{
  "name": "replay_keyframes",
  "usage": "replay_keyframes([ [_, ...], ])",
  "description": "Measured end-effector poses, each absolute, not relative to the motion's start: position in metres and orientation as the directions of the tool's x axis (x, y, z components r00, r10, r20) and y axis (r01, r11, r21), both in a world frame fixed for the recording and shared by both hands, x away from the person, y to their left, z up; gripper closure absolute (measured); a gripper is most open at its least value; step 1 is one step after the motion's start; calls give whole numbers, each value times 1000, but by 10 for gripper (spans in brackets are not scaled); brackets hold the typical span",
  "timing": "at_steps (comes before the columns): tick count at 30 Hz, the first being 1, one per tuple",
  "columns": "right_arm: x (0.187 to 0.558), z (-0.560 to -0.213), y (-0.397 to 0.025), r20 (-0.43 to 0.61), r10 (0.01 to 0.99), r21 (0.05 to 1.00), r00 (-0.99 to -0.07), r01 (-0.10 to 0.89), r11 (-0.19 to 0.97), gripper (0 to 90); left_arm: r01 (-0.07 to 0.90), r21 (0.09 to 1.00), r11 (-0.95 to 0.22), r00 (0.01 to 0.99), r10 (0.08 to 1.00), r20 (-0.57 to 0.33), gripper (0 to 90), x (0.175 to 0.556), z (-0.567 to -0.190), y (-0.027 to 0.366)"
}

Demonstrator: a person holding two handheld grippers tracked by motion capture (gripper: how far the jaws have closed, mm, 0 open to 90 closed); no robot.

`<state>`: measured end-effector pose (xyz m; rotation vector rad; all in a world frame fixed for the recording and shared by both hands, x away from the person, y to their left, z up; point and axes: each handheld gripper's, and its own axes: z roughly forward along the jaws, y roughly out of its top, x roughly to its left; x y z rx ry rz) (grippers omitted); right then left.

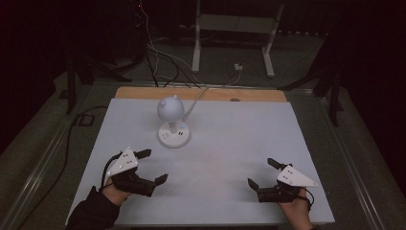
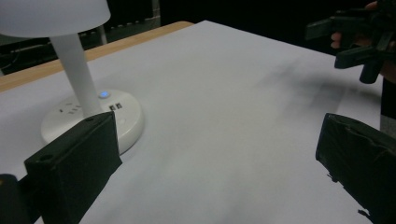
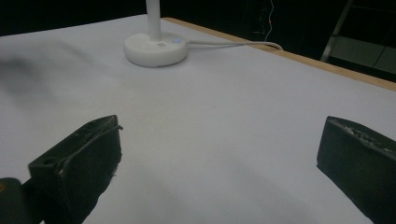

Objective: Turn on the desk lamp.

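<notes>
A white desk lamp (image 1: 173, 125) stands toward the far left of the white table (image 1: 239, 139), its cord (image 3: 233, 45) trailing off the back edge — nothing lies between it and the grippers. The left gripper (image 1: 154, 166) and right gripper (image 1: 263, 173) hover near the front, jaws wide, holding nothing. The dark room beyond is hard to make out.

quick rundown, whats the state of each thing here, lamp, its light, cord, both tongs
lamp: upright near the far side of the table, untouched
button on the lamp base: glowing blue
lamp shade: shows no glow, the lamp looks off
lamp cord: attached at the base, running off the far edge
left tongs: open, holding nothing
right tongs: open, holding nothing
</notes>
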<state>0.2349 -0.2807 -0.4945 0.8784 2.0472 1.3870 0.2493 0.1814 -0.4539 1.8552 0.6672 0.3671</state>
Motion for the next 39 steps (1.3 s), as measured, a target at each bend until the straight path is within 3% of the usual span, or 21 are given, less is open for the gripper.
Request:
replay_keyframes([
  [39, 235, -495, -282, -40, 748, 939, -663, 232, 255, 0, 277, 914, -298, 764, 645, -21, 3, 295, -457, 136],
])
